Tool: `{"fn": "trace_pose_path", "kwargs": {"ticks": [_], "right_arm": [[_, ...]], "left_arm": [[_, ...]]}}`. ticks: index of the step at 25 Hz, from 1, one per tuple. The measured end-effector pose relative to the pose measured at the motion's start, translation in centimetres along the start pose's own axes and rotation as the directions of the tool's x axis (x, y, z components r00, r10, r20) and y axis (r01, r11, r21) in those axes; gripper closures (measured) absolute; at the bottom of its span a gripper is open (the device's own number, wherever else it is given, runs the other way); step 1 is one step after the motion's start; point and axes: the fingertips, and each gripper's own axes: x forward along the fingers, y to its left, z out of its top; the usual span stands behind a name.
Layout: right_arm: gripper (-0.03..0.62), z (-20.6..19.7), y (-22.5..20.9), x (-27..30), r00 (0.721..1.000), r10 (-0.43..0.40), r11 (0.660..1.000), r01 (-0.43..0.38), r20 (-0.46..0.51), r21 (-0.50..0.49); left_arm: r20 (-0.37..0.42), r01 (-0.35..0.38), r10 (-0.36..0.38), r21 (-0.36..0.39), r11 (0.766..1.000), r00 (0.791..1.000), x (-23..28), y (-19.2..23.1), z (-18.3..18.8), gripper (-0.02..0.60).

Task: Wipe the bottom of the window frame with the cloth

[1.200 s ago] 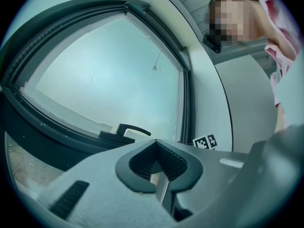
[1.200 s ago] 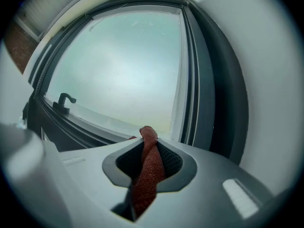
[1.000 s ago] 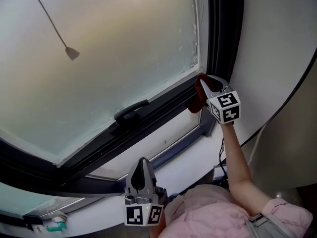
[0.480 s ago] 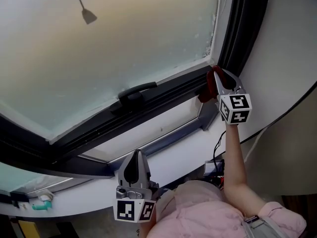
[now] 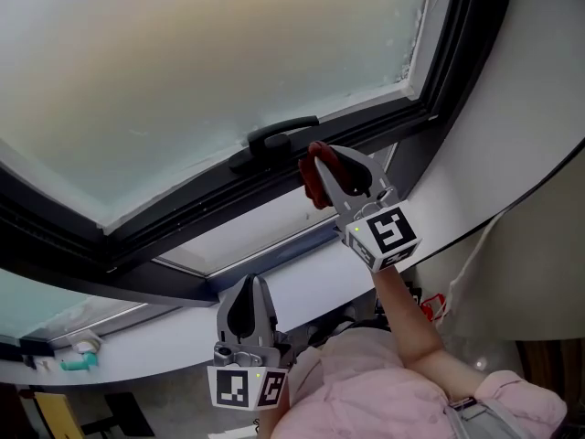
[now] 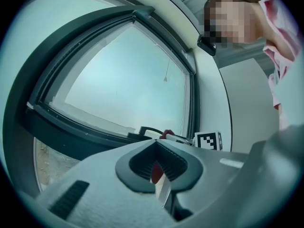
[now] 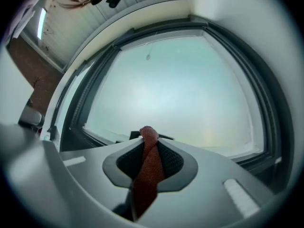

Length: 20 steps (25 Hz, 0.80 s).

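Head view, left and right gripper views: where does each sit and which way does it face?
Head view: on the person's head, looking down at the window frame; left gripper, right gripper, forearm and pink sleeve show.
Left gripper view: low, facing up along its shut jaws at the window frame; pink sleeve at right.
Right gripper view: near the frame, facing the glass along jaws shut on the cloth.
Shared: all three show the window handle.

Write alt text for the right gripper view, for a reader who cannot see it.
The right gripper holds a twisted red cloth clamped between its shut jaws, with the cloth's end sticking up past them. Beyond it, a frosted window pane in a dark frame fills the view.
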Motion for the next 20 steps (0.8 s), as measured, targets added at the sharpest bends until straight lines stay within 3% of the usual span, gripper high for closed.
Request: {"fn": "trace_pose_path", "kwargs": {"ticks": [3, 6, 11, 20], "right_arm": [[0.534, -1.2, 4.1, 1.6, 0.997, 0.062, 0.997, -0.064, -0.050, -0.053], [0.534, -2.9, 6.1, 2.9, 0.991, 0.066, 0.986, -0.083, -0.114, -0.145], [0.534, -3.9, 6.2, 3.5, 0.994, 0.024, 0.987, -0.041, -0.108, -0.157], [0.533, -3.6, 6.2, 3.7, 0.995, 0.020, 0.972, -0.042, -0.097, -0.232]], "left_arm": [[0.009, -0.030, 0.030, 0.006, 1.000, 0.999, -1.8, 1.3, 0.6, 0.583], [0.016, -0.068, 0.068, 0.012, 0.998, 0.998, -3.5, 2.7, 1.0, 0.583], [0.036, -0.112, 0.112, 0.012, 0.994, 0.993, -5.3, 4.8, 1.7, 0.583], [0.039, -0.095, 0.095, 0.007, 0.995, 0.995, -5.5, 6.0, 2.2, 0.583]]}}
